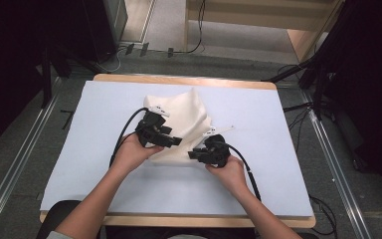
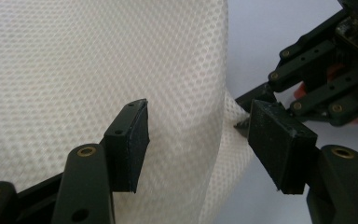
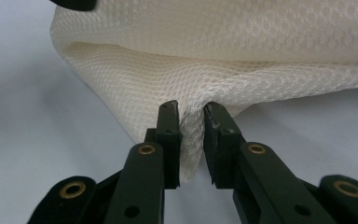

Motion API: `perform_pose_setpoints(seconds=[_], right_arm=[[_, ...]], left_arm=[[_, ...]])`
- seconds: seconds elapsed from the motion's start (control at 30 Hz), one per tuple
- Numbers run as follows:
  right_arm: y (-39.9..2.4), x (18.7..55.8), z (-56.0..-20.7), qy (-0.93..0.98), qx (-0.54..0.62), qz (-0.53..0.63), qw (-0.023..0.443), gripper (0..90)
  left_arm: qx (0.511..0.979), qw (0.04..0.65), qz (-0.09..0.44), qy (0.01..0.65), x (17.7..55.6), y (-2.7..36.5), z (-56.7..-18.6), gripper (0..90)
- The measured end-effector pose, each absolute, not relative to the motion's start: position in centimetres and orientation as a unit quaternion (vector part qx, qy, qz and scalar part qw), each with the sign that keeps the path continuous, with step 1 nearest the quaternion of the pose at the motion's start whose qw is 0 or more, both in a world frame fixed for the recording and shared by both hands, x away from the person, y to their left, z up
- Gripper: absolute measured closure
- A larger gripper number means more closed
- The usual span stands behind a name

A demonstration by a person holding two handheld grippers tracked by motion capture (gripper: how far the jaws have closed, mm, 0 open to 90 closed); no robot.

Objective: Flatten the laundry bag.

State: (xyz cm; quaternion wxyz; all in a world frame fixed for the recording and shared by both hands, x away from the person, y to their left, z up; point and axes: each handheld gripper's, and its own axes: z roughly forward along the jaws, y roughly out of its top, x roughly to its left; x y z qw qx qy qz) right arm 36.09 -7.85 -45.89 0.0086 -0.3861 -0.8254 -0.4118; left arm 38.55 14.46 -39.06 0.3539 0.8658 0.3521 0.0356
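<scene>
Over the table now, and the white mesh cloth (image 1: 184,124) lies bunched near the middle of the pale blue mat (image 1: 278,149), its far part rumpled upward, its near edge lying toward the two hands. The right gripper (image 1: 194,155) sits at the cloth's near right corner, and its own view settles the matter — both black pads are pressed on a pinched fold of the mesh cloth (image 3: 242,70), the fabric squeezed into a narrow strip between them and puckering just above the tips. That is a firm grip on the hem, with the rest of the fabric swelling away in a rounded double layer over the mat (image 3: 37,116). The left gripper (image 1: 176,141) lies across the cloth's near left part, held low by the left hand (image 1: 132,152). Its jaws stand wide apart in its own view, nothing pressed between them: the left pad lies over the honeycomb weave of the mesh cloth (image 2: 74,60), the right pad just beyond the cloth's folded edge, over bare mat (image 2: 261,32). Right behind that pad the right gripper (image 2: 242,122) shows, its tips meeting at the cloth's edge — the two tools are near each other, jaws pointing roughly toward one another.
</scene>
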Motion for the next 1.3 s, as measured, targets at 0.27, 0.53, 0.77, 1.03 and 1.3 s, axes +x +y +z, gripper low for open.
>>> perform_pose_setpoints(seconds=[0.27, 0.53, 0.77, 1.03, 1.3], right_arm=[[-8.0, 35.7, -46.2, -0.821, -0.392, -0.415, 0.008, 79.0], [-8.4, 35.7, -46.1, -0.823, -0.390, -0.413, 0.002, 80.2], [-8.7, 36.1, -45.9, -0.826, -0.389, -0.408, -0.012, 81.0], [-9.5, 37.2, -46.1, -0.822, -0.400, -0.405, -0.015, 81.4], [-10.3, 38.3, -45.9, -0.821, -0.408, -0.397, -0.035, 82.4]], left_arm=[[0.860, 0.359, 0.027, 0.363, 39.7, 14.0, -40.4, 71.7], [0.850, 0.368, 0.040, 0.375, 39.7, 15.9, -39.7, 87.0], [0.826, 0.390, 0.048, 0.403, 39.3, 19.0, -38.7, 87.4], [0.794, 0.417, 0.052, 0.439, 38.6, 22.4, -38.3, 87.4], [0.772, 0.436, 0.046, 0.461, 37.7, 24.2, -38.3, 87.7]])
